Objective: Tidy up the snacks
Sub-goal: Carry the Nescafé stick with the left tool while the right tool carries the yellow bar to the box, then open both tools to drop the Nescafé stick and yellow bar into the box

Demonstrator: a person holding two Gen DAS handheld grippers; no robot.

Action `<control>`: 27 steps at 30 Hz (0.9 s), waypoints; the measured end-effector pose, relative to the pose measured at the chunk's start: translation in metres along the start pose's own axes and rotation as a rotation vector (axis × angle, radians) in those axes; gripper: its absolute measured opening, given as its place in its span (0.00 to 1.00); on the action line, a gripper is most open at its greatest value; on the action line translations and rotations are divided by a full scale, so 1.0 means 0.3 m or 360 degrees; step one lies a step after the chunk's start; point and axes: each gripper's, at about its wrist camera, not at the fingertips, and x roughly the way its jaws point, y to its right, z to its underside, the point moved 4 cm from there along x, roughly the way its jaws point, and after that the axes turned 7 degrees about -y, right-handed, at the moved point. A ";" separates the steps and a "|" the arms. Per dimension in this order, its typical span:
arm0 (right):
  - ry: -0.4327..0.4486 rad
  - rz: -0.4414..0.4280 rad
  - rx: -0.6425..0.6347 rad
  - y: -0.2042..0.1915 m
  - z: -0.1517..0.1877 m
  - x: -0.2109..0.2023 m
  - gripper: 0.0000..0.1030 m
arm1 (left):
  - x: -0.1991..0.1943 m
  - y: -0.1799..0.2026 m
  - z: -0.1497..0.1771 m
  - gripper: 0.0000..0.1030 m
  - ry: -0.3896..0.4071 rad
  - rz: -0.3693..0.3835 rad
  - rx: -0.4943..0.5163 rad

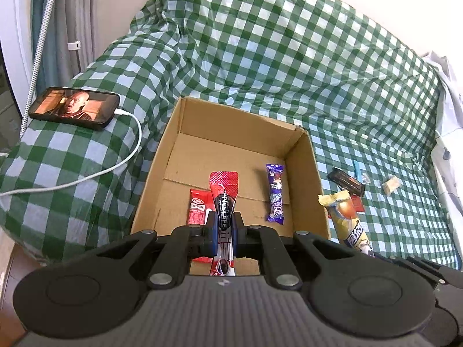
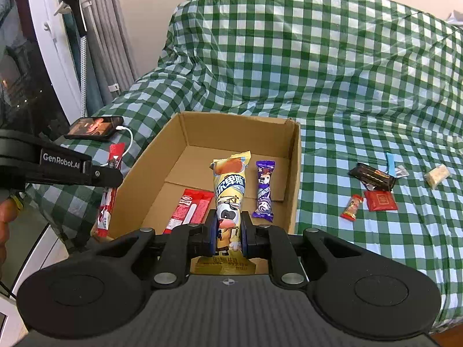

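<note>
An open cardboard box sits on a green checked cloth. Inside lie a red snack pack and a purple snack bar. My left gripper is shut on a red Nescafe stick, held above the box's near edge; the stick also shows in the right wrist view. My right gripper is shut on a yellow cow-print snack pack, held over the box's near edge.
Loose snacks lie on the cloth right of the box: a black bar, a red sachet, a small red candy, a blue strip, a pale piece. A phone on a white cable lies left.
</note>
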 end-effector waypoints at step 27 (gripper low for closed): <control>-0.0248 -0.0028 0.0079 0.071 -0.048 0.381 0.16 | 0.433 0.002 -0.124 0.09 -0.0278 -0.0084 0.0049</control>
